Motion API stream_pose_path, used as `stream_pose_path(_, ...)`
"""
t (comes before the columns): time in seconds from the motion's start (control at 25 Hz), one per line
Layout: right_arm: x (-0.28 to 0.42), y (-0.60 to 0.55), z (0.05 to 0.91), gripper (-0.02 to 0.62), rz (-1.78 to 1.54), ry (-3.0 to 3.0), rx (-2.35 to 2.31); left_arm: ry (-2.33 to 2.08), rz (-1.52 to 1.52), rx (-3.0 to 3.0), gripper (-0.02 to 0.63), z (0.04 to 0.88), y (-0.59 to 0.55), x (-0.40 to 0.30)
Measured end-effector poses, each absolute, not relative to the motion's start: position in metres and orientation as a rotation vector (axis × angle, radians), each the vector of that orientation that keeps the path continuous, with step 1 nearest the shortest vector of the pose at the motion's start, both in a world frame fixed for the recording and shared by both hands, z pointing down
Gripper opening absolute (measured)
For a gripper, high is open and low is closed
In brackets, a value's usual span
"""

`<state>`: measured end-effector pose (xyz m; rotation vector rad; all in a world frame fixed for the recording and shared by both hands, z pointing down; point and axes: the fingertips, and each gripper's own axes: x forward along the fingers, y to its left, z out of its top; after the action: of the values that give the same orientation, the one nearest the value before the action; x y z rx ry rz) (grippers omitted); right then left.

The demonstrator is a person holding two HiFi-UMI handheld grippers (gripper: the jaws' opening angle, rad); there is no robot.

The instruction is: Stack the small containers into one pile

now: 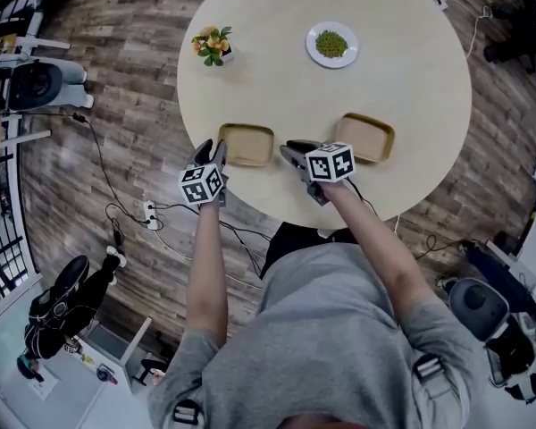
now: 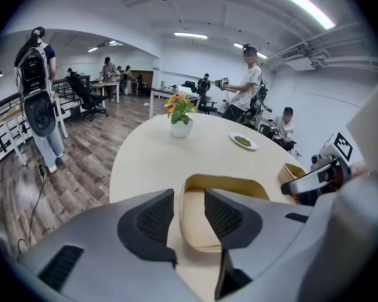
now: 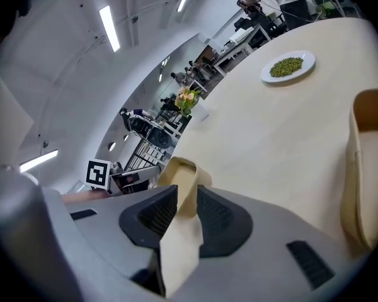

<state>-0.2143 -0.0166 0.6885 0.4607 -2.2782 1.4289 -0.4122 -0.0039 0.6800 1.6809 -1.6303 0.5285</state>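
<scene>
I read this as the reach for the left container [image 1: 246, 144], which lies by the near edge of the surface [image 1: 402, 70], apart from the second container [image 1: 364, 137]. To do it well, I'd seat an end wall deep between the pads before closing, then lift level so it nests squarely in the other. My left tool [image 1: 211, 153] tips steeply down at its left end, jaws wide apart, pinching nothing. My right tool [image 3: 186, 192] comes in flatter from the right end, jaws partly apart, the end wall lined up with the gap, not visibly pressed. Both forearms reach forward, nearly parallel.
</scene>
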Motion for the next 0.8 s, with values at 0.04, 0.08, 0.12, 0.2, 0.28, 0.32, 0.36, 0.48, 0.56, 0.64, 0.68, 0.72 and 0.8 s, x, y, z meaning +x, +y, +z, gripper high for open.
stream_pose_path(0.04, -0.217, -0.016, 0.692, 0.098, 1.43, -2.27, 0.459, -1.628, 0.532, 1.675, 0.156, 0.683, -0.003, -0.413)
stream_pose_path(0.08, -0.219, -0.014, 0.695, 0.098, 1.434, -2.261, 0.454, -1.625, 0.537, 1.671, 0.156, 0.685, -0.003, -0.414)
stream_pose_path(0.12, -0.222, -0.012, 0.698, 0.1, 1.443, -2.249, 0.446, -1.622, 0.542, 1.668, 0.157, 0.687, -0.002, -0.415)
stream_pose_path(0.2, -0.228, -0.009, 0.704, 0.104, 1.476, -2.226, 0.43, -1.612, 0.552, 1.661, 0.159, 0.691, -0.002, -0.417)
stream_pose_path(0.28, -0.233, -0.006, 0.709, 0.104, 1.506, -2.208, 0.42, -1.602, 0.559, 1.652, 0.161, 0.697, -0.001, -0.419)
stream_pose_path(0.32, -0.235, -0.005, 0.712, 0.108, 1.515, -2.198, 0.415, -1.597, 0.561, 1.648, 0.161, 0.7, -0.001, -0.42)
stream_pose_path(0.36, -0.237, -0.004, 0.714, 0.112, 1.523, -2.188, 0.41, -1.592, 0.562, 1.645, 0.161, 0.702, -0.001, -0.421)
stream_pose_path(0.48, -0.24, -0.003, 0.716, 0.117, 1.529, -2.169, 0.405, -1.576, 0.551, 1.638, 0.161, 0.705, 0.0, -0.422)
stream_pose_path(0.56, -0.241, -0.004, 0.718, 0.109, 1.533, -2.157, 0.412, -1.566, 0.519, 1.633, 0.149, 0.706, -0.001, -0.422)
stream_pose_path(0.64, -0.242, -0.004, 0.717, 0.093, 1.536, -2.153, 0.407, -1.554, 0.492, 1.633, 0.138, 0.707, -0.001, -0.421)
stream_pose_path(0.68, -0.243, -0.003, 0.716, 0.086, 1.537, -2.155, 0.401, -1.545, 0.489, 1.638, 0.133, 0.708, -0.001, -0.42)
stream_pose_path(0.72, -0.245, -0.003, 0.715, 0.075, 1.541, -2.157, 0.395, -1.536, 0.49, 1.643, 0.122, 0.709, -0.001, -0.419)
stream_pose_path(0.8, -0.248, -0.003, 0.713, 0.055, 1.566, -2.155, 0.39, -1.523, 0.49, 1.649, 0.095, 0.709, -0.003, -0.416)
